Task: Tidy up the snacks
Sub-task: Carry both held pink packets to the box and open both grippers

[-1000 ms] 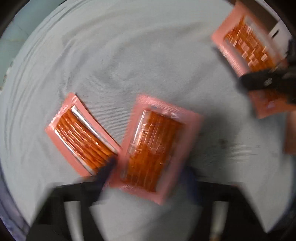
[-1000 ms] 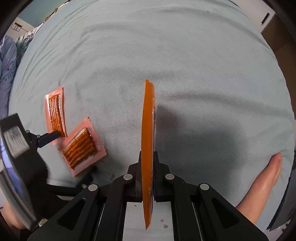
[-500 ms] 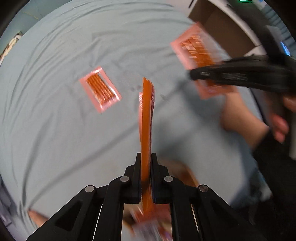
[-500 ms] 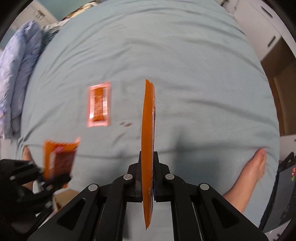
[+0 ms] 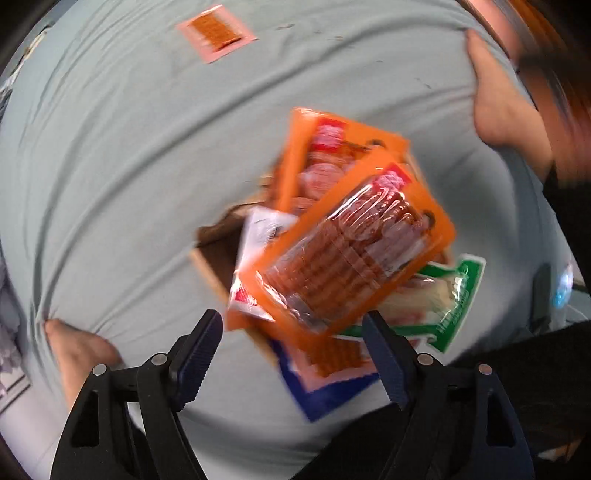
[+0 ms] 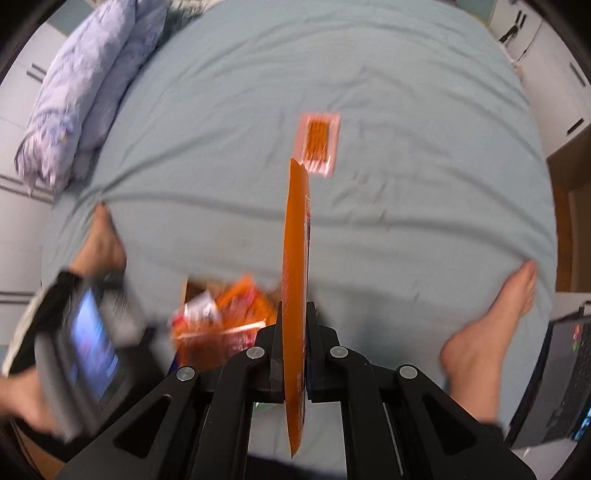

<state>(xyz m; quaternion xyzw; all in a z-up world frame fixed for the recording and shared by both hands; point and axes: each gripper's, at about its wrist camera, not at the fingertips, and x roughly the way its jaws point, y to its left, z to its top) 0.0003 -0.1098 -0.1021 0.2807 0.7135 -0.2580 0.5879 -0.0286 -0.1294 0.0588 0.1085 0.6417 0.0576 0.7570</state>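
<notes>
My left gripper (image 5: 291,336) is open above a cardboard box (image 5: 214,254) full of snack packs. An orange snack pack (image 5: 347,251) lies loose on top of the pile, just beyond the fingertips (image 5: 207,332). My right gripper (image 6: 295,314) is shut on another orange snack pack (image 6: 295,258), held edge-on and upright above the bed. One pink snack pack (image 6: 317,142) lies flat on the sheet farther out; it also shows in the left wrist view (image 5: 216,31). The box of snacks (image 6: 218,325) is blurred at the right gripper's lower left.
A pale blue bedsheet (image 6: 332,74) covers the bed. Bare feet rest on it at left (image 6: 103,240) and right (image 6: 491,317). Pillows (image 6: 85,92) lie at the far left. A laptop (image 6: 554,376) sits at the right edge. Green (image 5: 454,299) and blue (image 5: 325,391) packs lie in the box.
My left gripper swung over the box, opened and let go of its orange pack, which now lies on the pile. My right gripper still holds its pack, with the view shifted.
</notes>
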